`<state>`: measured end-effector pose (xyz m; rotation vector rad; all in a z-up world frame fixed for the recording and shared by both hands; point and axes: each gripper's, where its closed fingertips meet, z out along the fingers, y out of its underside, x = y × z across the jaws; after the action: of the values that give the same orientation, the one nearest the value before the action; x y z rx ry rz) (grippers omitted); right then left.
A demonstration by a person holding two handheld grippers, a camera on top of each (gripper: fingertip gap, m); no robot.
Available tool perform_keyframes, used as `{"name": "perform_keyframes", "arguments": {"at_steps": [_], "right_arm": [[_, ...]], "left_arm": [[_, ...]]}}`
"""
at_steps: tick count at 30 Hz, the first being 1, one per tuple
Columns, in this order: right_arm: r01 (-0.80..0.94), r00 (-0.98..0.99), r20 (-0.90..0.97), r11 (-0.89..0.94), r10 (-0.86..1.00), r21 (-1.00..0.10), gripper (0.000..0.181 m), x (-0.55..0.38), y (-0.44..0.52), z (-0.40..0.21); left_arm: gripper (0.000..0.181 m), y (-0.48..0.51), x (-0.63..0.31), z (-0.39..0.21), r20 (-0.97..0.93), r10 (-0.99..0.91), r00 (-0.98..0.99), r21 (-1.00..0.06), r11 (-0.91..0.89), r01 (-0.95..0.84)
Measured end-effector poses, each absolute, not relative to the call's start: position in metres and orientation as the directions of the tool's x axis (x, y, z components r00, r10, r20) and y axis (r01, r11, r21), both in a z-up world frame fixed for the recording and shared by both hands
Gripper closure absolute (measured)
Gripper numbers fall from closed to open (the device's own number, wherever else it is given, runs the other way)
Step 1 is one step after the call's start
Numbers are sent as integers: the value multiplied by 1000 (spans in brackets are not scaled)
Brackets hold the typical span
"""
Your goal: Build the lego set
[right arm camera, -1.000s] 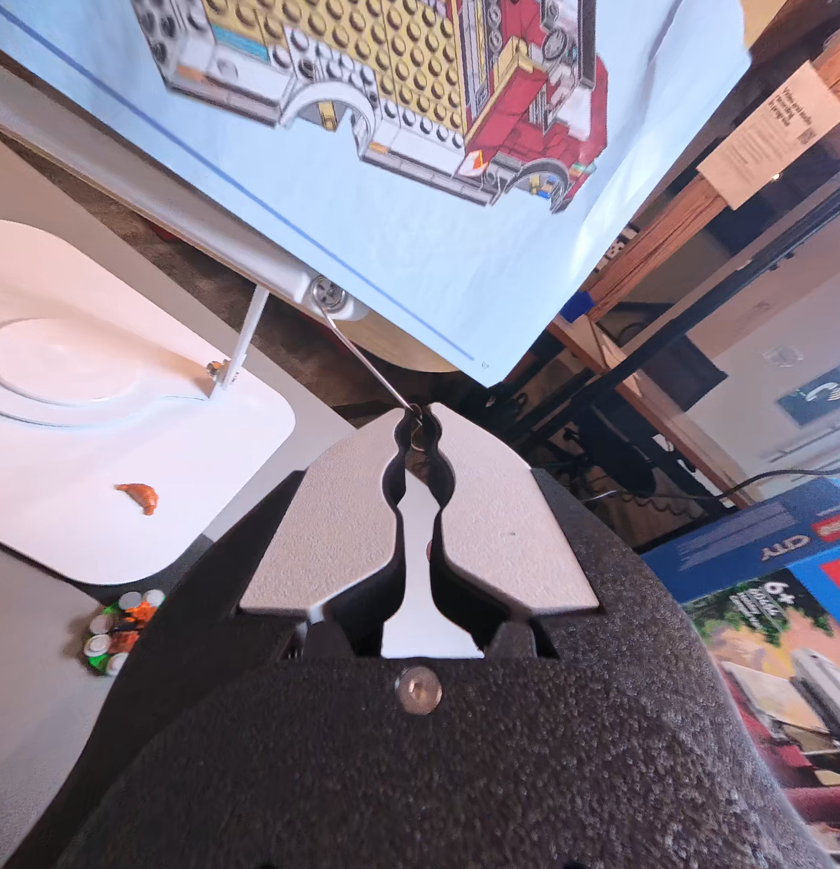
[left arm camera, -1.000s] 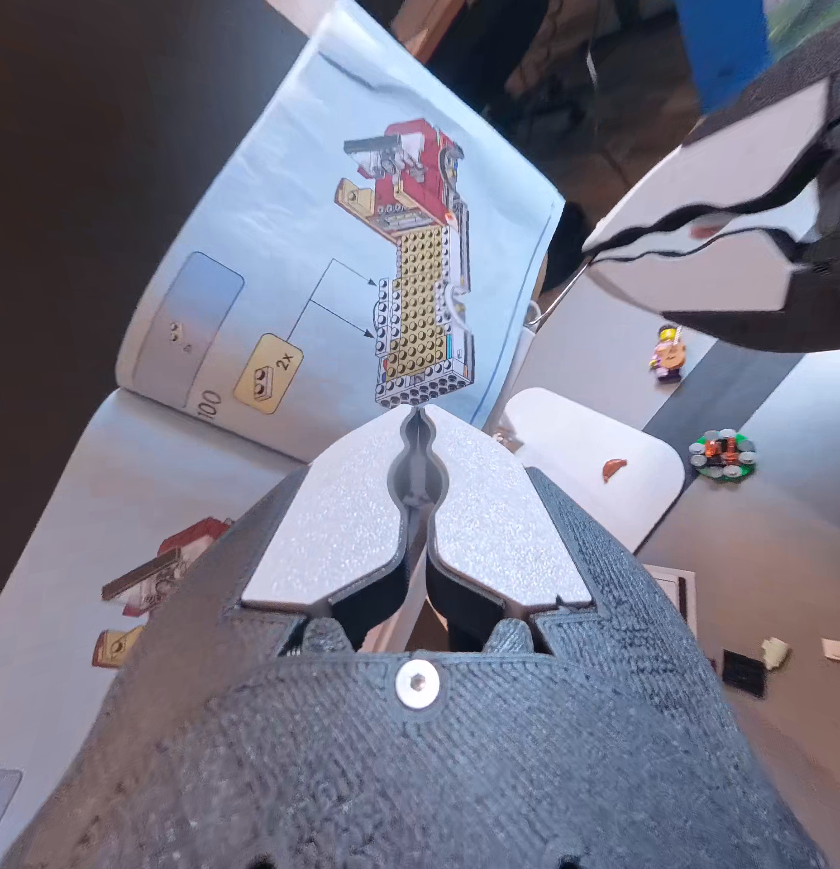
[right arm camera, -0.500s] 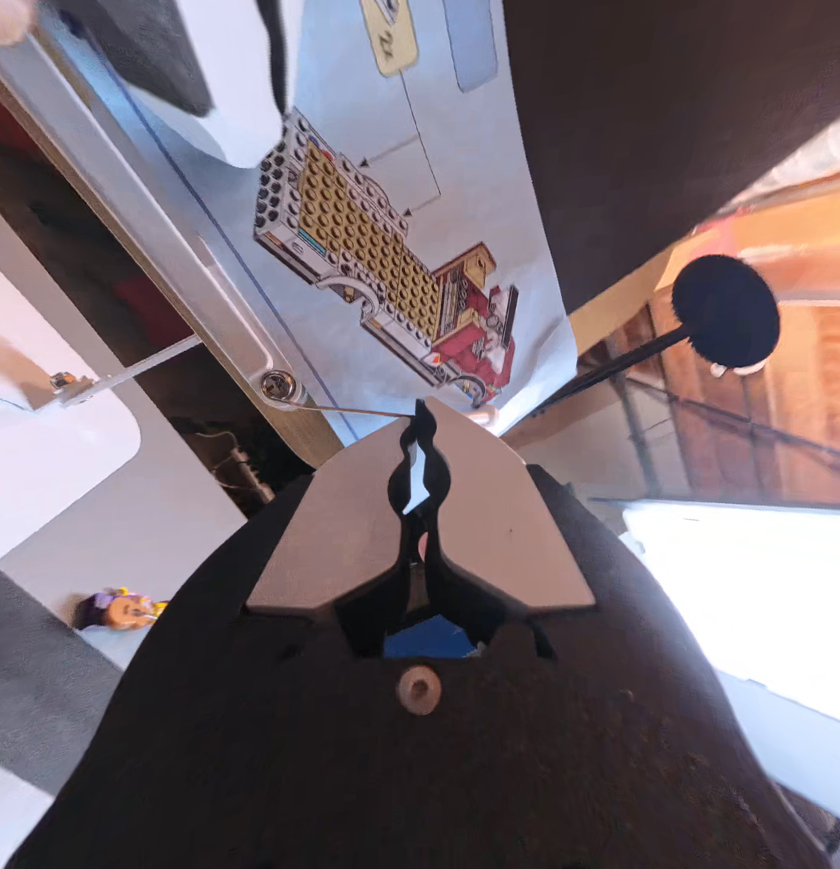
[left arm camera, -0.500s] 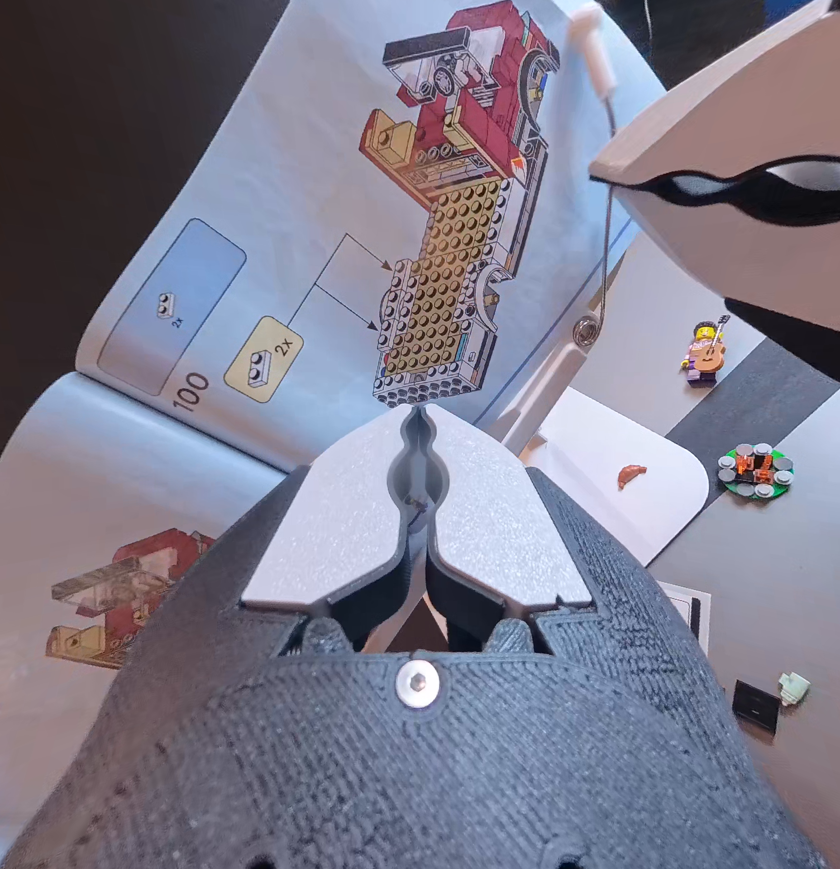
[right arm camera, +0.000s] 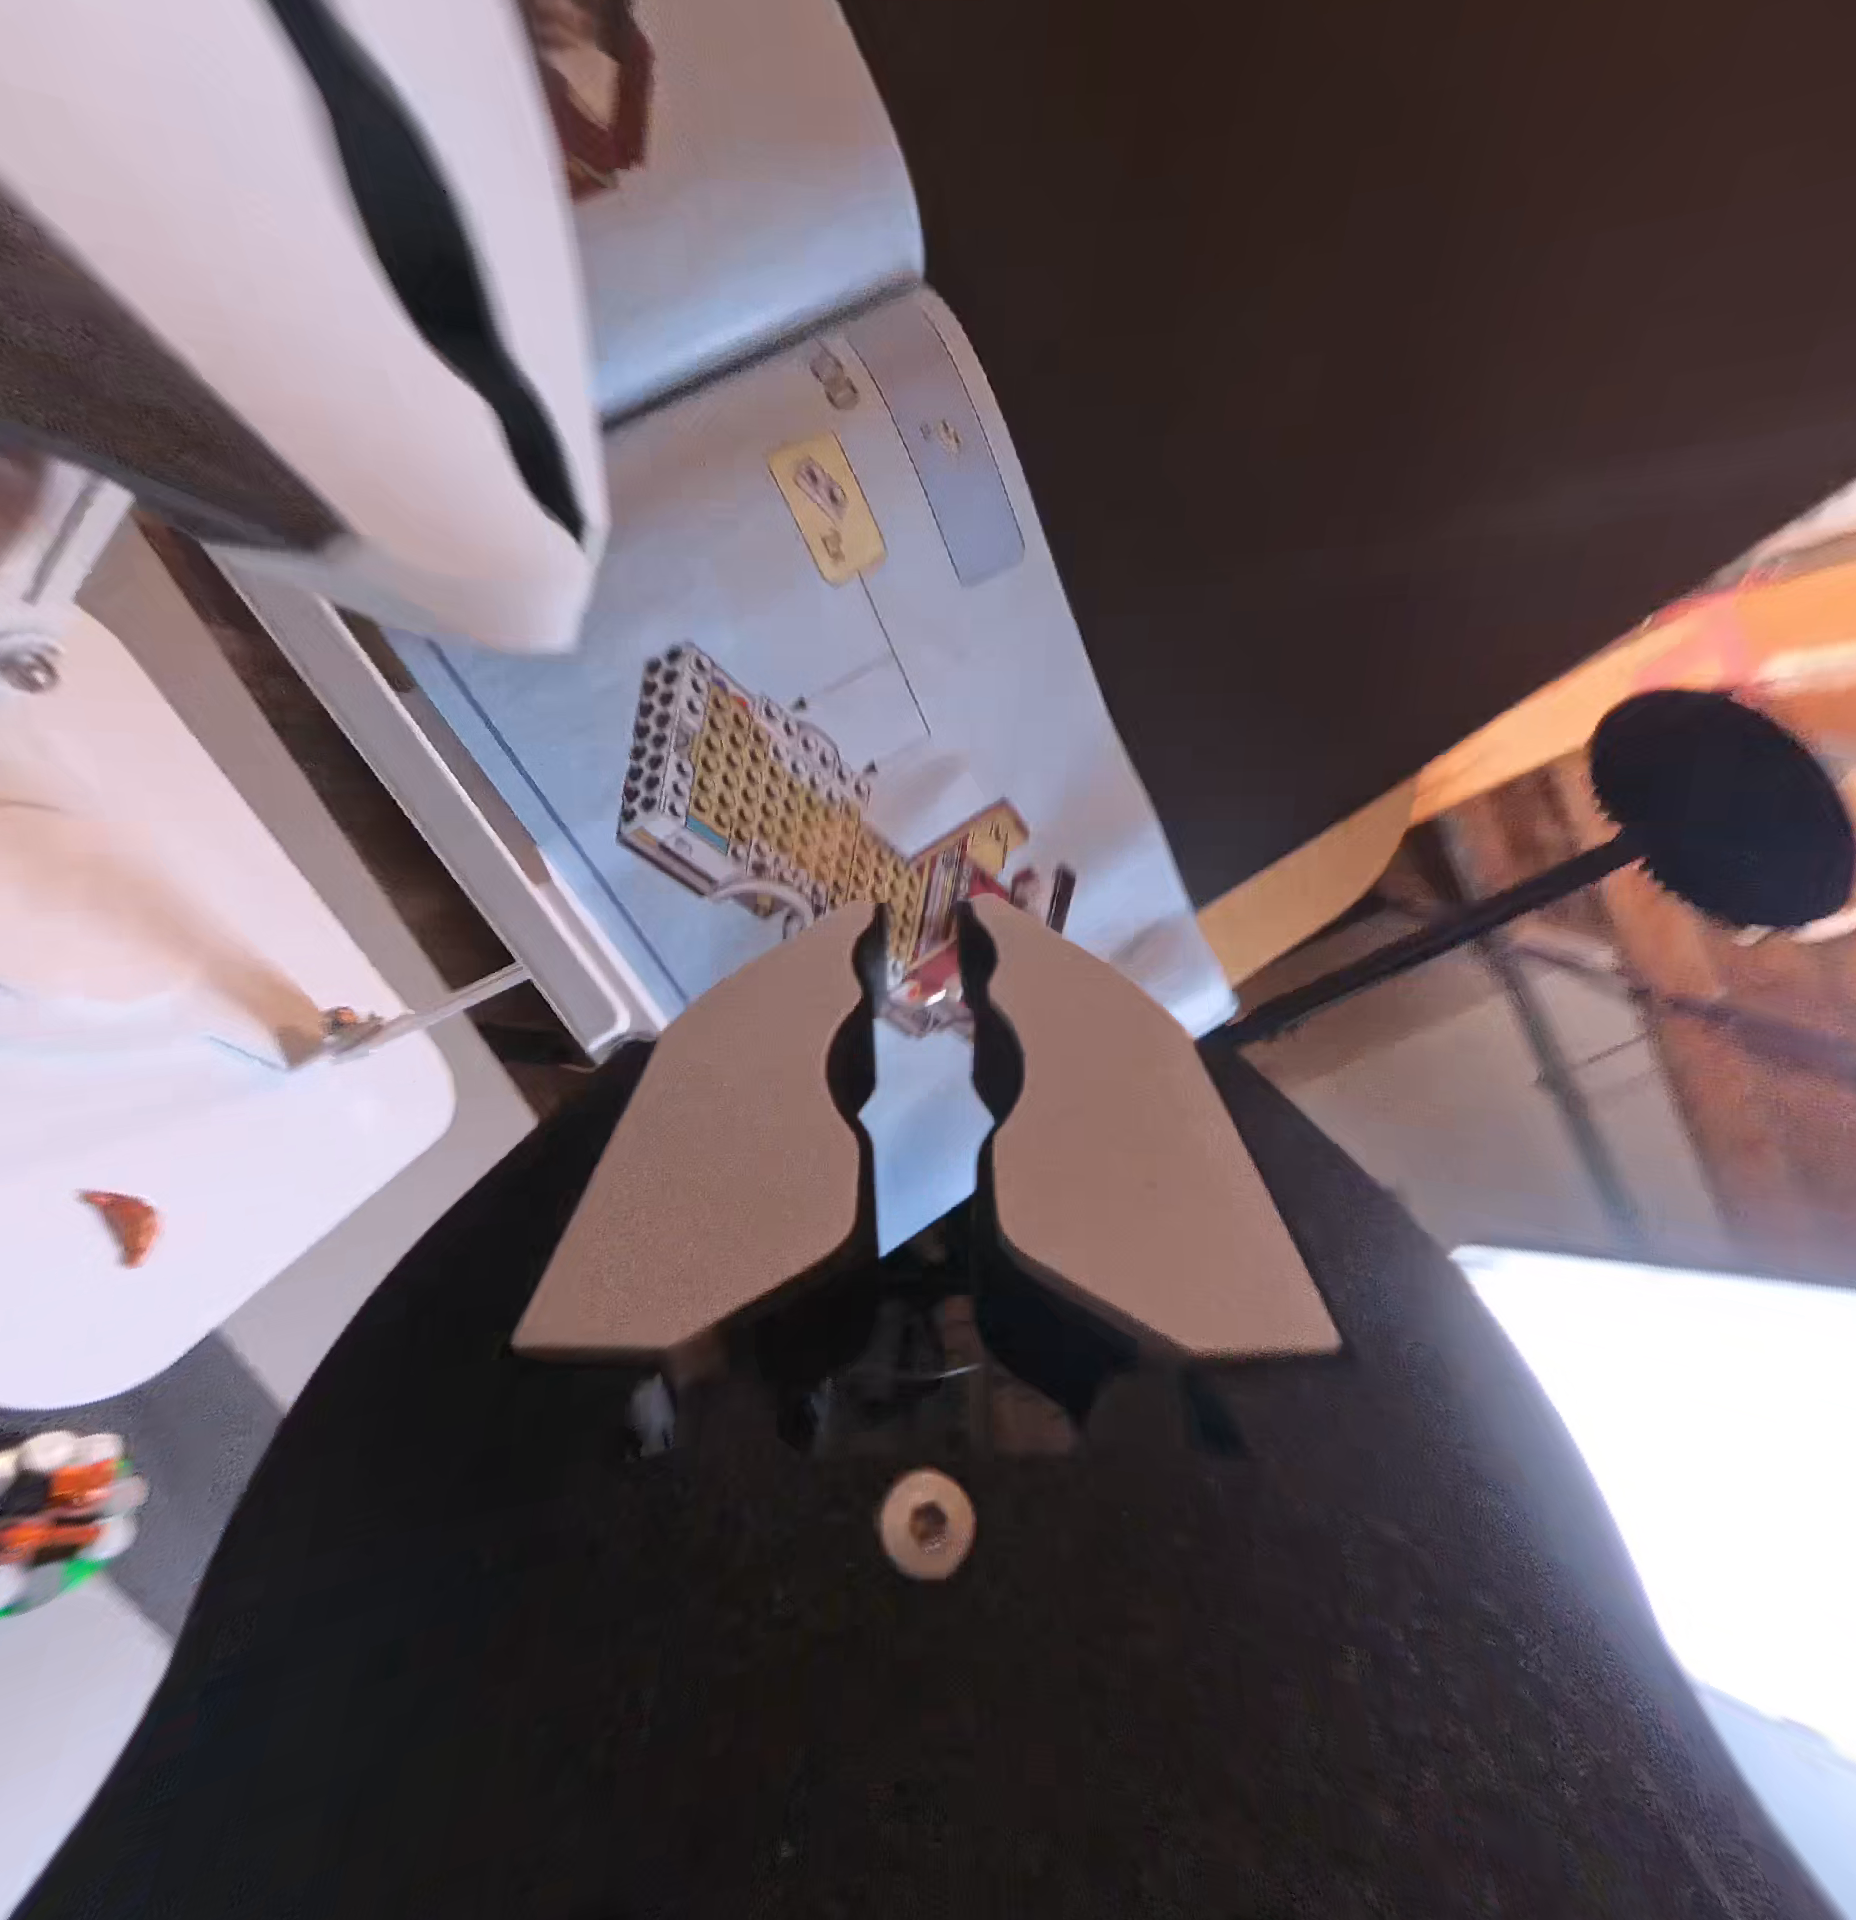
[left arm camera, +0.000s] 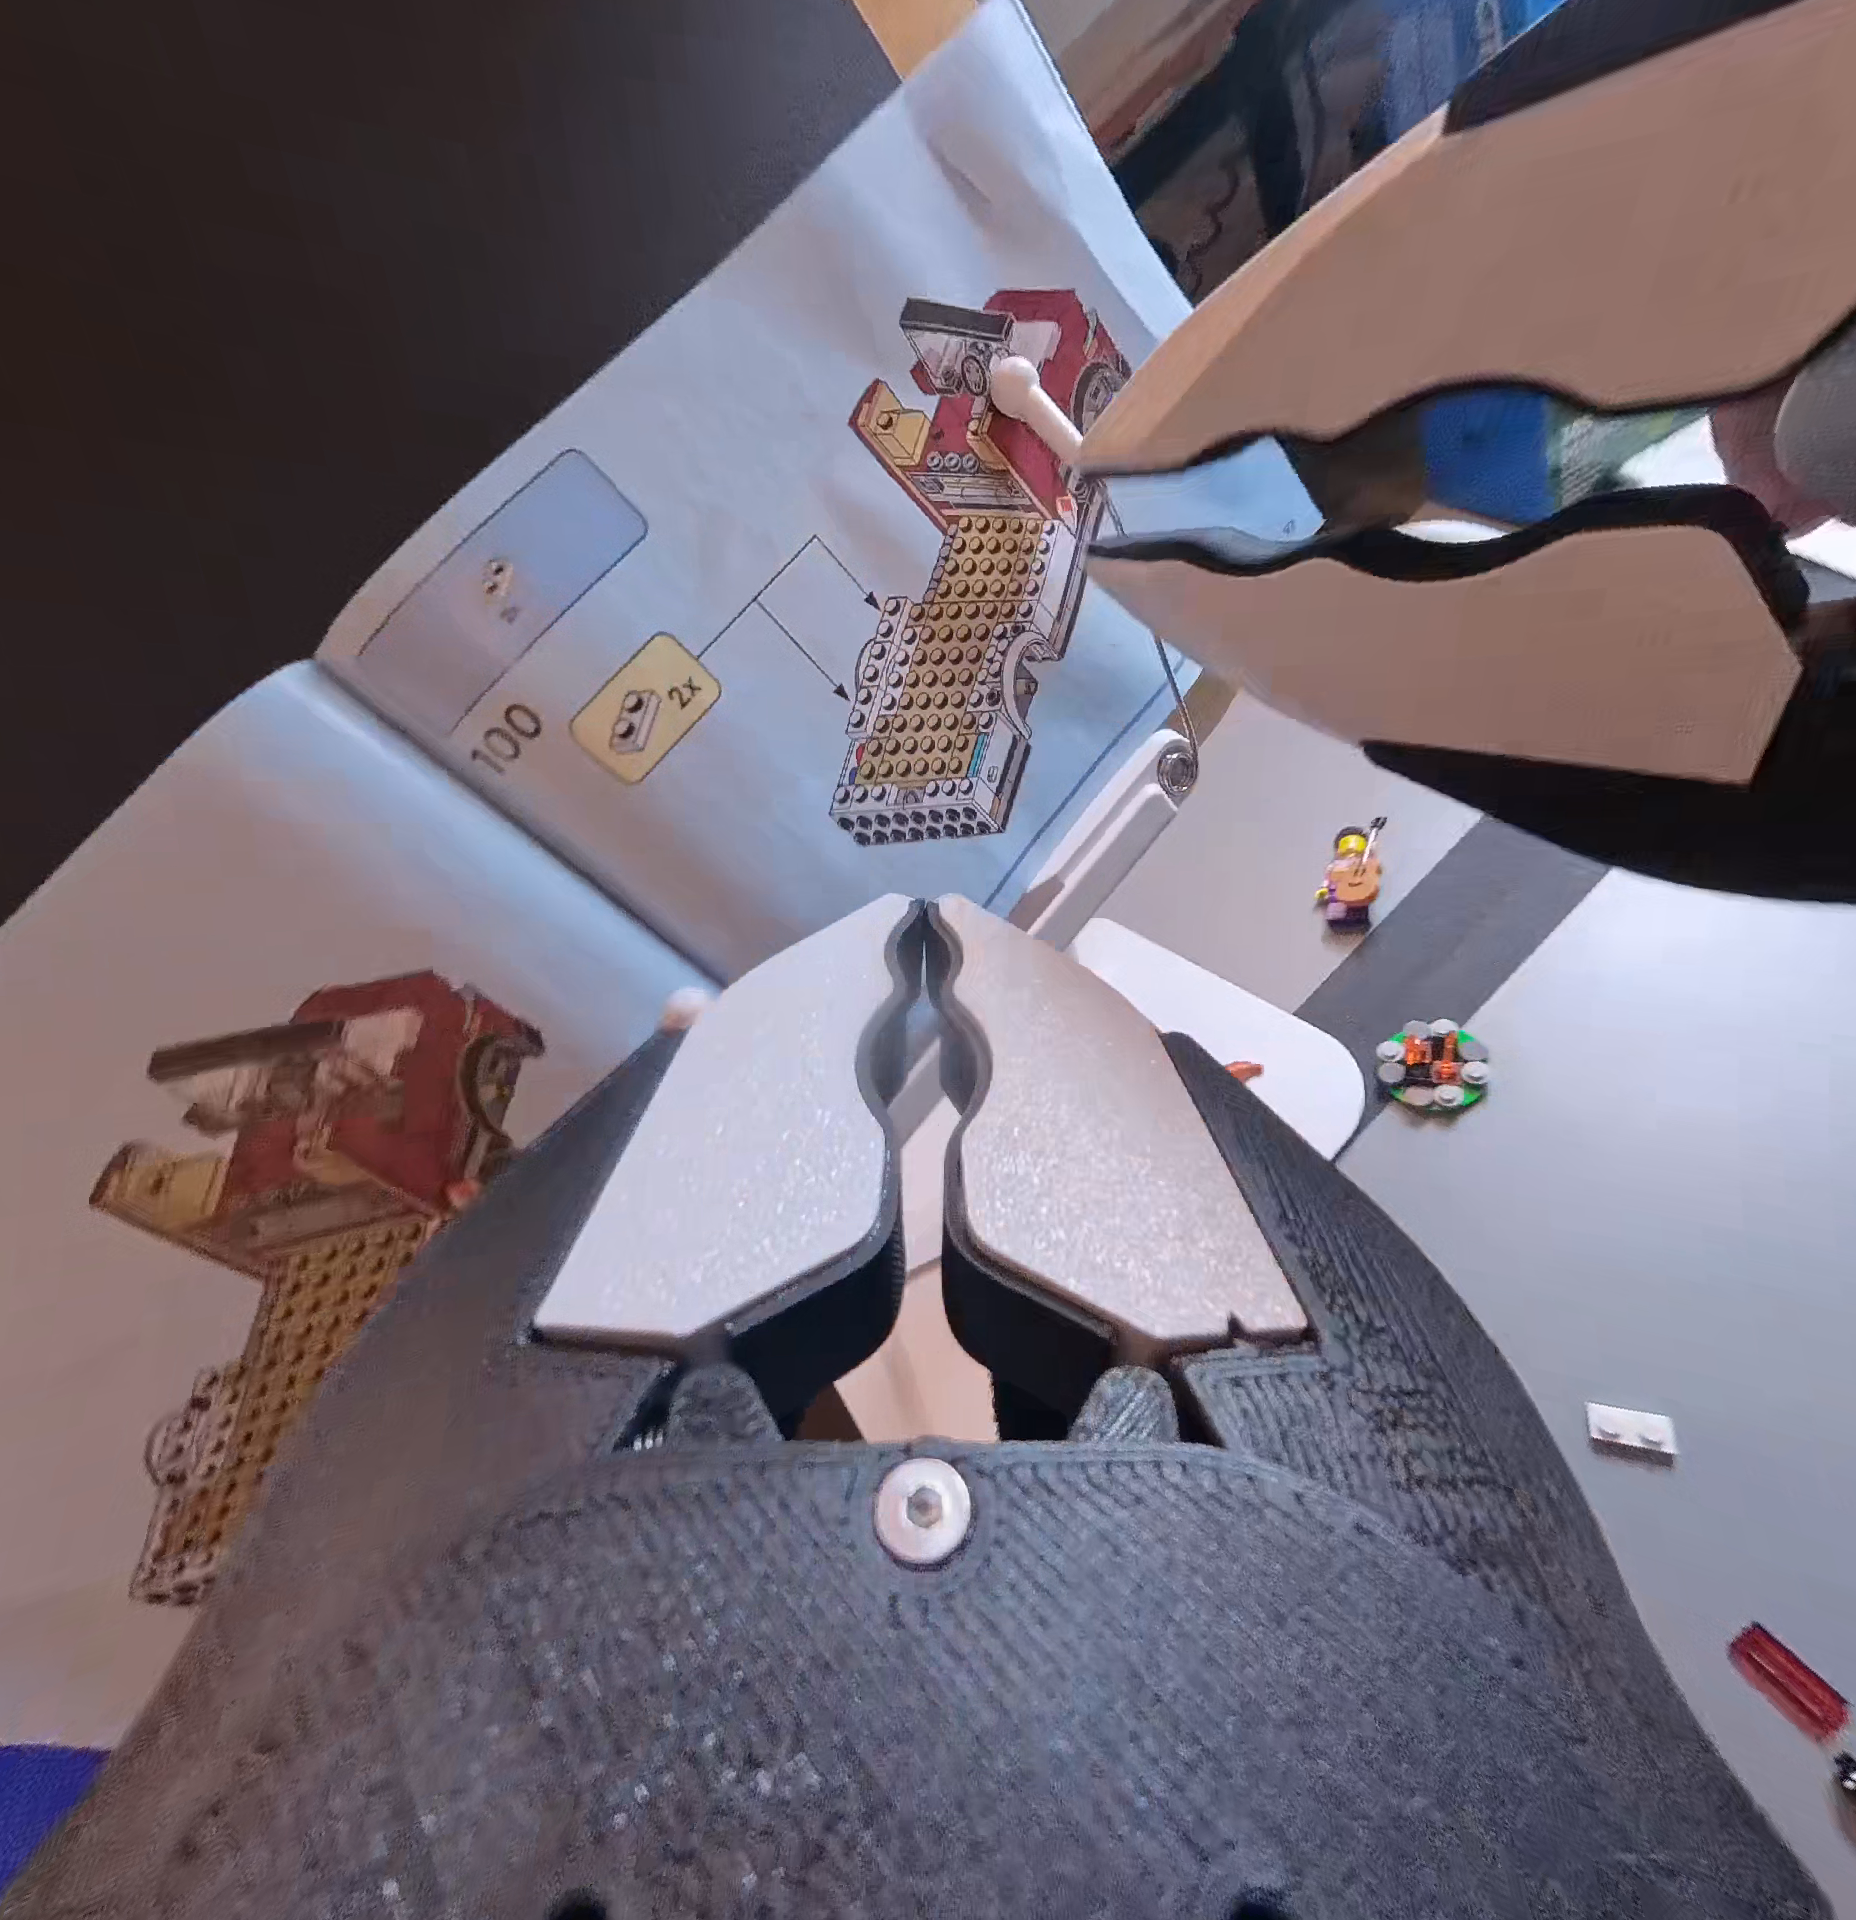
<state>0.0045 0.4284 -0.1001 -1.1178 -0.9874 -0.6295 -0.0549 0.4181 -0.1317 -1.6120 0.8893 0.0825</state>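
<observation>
The instruction booklet (left arm camera: 695, 582) stands open on a stand (left arm camera: 1100, 842), tilted back behind the stand base (left arm camera: 1246, 1049). A wire page-holder arm (left arm camera: 1152, 634) rises from the stand's right end across the right page. The left gripper (left arm camera: 924, 920) sits in front of the booklet's lower edge. The right gripper (left arm camera: 1085, 499) sits at the upper right, its tips at the wire arm, possibly touching it. On the table (left arm camera: 1672, 1195), right of the stand base, a minifigure (left arm camera: 1352, 871) stands farthest back, a round plate assembly (left arm camera: 1433, 1070) lies nearer, and a small flat plate (left arm camera: 1630, 1436) lies nearer still.
</observation>
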Motion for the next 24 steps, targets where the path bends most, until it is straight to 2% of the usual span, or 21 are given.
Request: {"name": "perform_keyframes", "arguments": {"at_steps": [3,5,6,8,9,10,13,15,18,21,24], "right_arm": [[686,668,720,222,187,-693,149,29,439,-117],[573,769,588,137,249,-808,146,37,450,-127],[523,803,530,104,273,-846,146,39,455,-130],[430,842,431,79,324,-900,157,37,460,-129],[394,850,392,68,352,-917,166,33,461,-128],[370,854,362,52,373,-928,167,30,462,-128],[325,852,282,-23,442,-945,153,17,464,-135],[269,859,226,-30,459,-963,150,15,463,-132],[226,882,178,-60,437,-972,174,22,469,-133],[290,854,256,-6,453,-957,177,15,469,-131],[502,751,515,150,412,-852,179,-2,462,-128]], "left_arm": [[181,405,-69,-131,-463,-478,746,-860,40,-508],[181,399,-75,-131,-425,-472,772,-886,42,-462],[181,397,-78,-133,-412,-470,781,-893,38,-448],[181,397,-80,-136,-389,-471,792,-905,32,-425],[181,399,-81,-139,-379,-476,794,-907,21,-421],[181,401,-81,-141,-374,-477,795,-908,12,-420],[181,409,-79,-146,-374,-485,791,-904,1,-427],[181,413,-77,-149,-374,-490,787,-902,-6,-432],[181,422,-78,-152,-380,-484,788,-896,-17,-443],[181,430,-80,-155,-363,-476,801,-898,-48,-436],[181,437,-81,-157,-329,-484,811,-906,-80,-415]]}}
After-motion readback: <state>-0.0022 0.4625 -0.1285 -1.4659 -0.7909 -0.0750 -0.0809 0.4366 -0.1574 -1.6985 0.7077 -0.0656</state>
